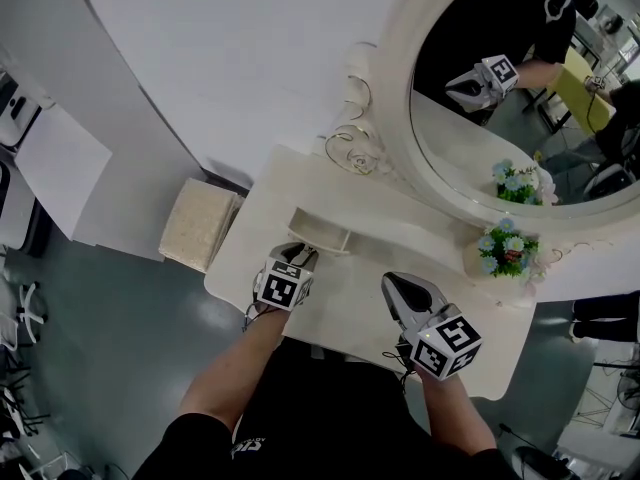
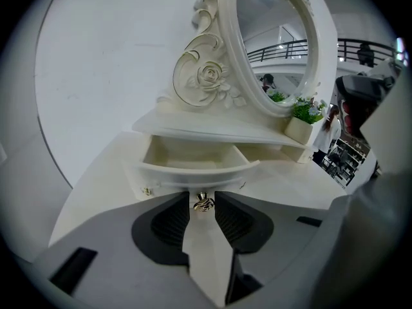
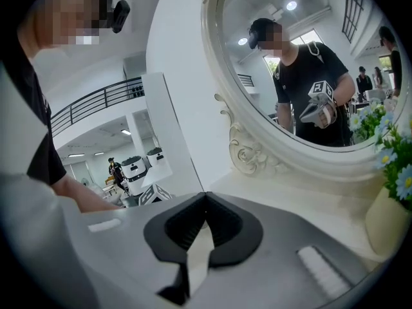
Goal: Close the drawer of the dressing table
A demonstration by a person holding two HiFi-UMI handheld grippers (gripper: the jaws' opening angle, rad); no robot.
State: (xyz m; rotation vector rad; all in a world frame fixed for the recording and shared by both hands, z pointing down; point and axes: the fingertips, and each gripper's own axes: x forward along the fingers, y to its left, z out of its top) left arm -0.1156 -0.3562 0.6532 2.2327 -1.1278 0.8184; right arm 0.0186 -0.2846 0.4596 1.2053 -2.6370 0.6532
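The small white drawer (image 1: pixel 320 230) of the dressing table (image 1: pixel 372 303) stands pulled out under the low shelf; in the left gripper view the drawer (image 2: pixel 193 163) shows empty inside. Its gold knob (image 2: pixel 203 203) sits between the tips of my left gripper (image 2: pixel 203 196), with a thin gap still showing on the left side. In the head view the left gripper (image 1: pixel 297 256) is at the drawer's front. My right gripper (image 1: pixel 398 286) hovers over the tabletop to the right, shut with nothing in it; its tips meet in the right gripper view (image 3: pixel 206 197).
A large oval mirror (image 1: pixel 520 88) in a carved white frame rises behind the table. A pot of blue flowers (image 1: pixel 505 251) stands at the right of the shelf, close to the right gripper's side (image 3: pixel 386 217). A cushioned stool (image 1: pixel 200 223) sits on the floor at the left.
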